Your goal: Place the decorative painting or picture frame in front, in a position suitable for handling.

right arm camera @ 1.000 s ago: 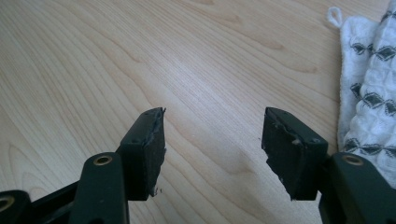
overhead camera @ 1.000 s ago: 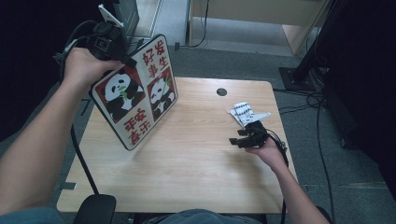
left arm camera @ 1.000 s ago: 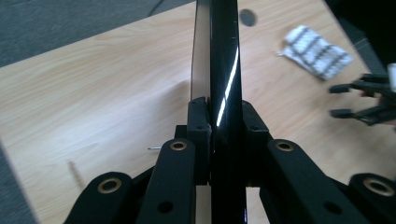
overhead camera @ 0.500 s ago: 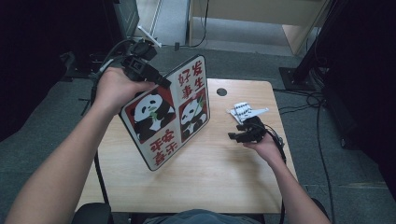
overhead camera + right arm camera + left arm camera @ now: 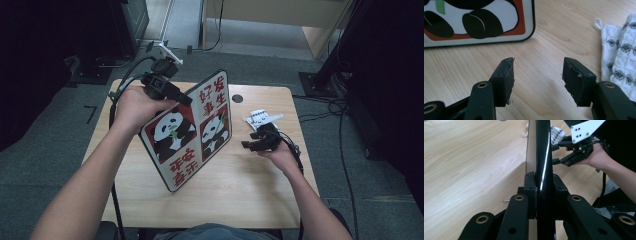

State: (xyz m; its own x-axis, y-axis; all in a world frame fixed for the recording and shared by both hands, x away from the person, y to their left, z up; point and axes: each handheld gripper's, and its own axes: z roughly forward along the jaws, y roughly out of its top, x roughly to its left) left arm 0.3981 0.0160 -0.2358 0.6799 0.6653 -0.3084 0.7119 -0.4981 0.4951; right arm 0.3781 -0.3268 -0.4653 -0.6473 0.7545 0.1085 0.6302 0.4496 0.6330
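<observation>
High view first: the left gripper has the panda board clamped at its upper left edge and holds it tilted, the lower corner down near the middle of the tabletop and the picture side facing the camera. Two pandas, red panels and Chinese characters are plain to see on its face. Over to the left gripper view, and the fingers are clenched on the board's edge, one pad on each side, with the board running edge-on straight up the middle of the frame. Beyond it the person's right hand holds the right gripper low over the wood, jaws pointing towards the board. Back in the high view, that right gripper sits on the right part of the tabletop, just beside the board's right edge but apart from it. Right gripper view now: its fingers are spread wide and gripping nothing, with bare wood between them. The board's rounded lower corner stands ahead to the left, and a white patterned cloth lies at the right.
</observation>
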